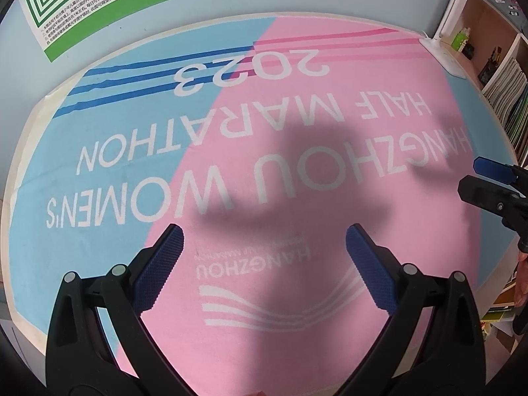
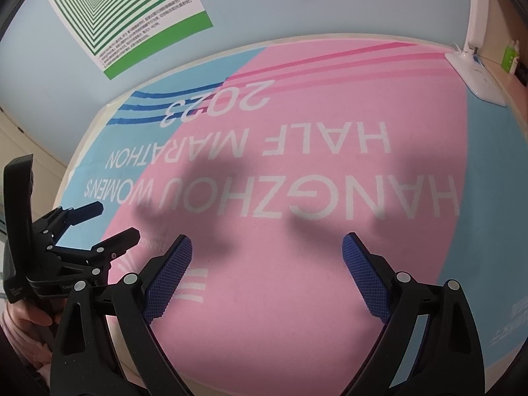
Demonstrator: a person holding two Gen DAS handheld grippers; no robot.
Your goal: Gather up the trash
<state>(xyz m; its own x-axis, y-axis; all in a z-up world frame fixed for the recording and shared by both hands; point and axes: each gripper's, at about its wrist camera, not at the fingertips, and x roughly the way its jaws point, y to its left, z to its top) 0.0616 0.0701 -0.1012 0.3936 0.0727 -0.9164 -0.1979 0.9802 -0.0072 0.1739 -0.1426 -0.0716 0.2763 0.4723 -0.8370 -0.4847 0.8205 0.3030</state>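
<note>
Nearest the lens, at the bottom of each wrist view, the left gripper (image 1: 264,241) and the right gripper (image 2: 267,250) are held with jaws spread wide and nothing between them. Both are poised above a pink and blue towel (image 1: 330,198) printed with marathon lettering, spread flat over the table.

No trash can be seen in either view; where it lies cannot be told, so it is judged that the search has yet to find a target. The risk is that the soft towel is pinched and dragged if a claw is lowered blindly, or that the two grippers, close side by side, are knocked together.

Farther off, a white lamp base (image 2: 475,79) stands at the upper right, shelves of books (image 1: 505,99) beyond it. A green-striped poster (image 2: 132,16) is fixed at upper left.
</note>
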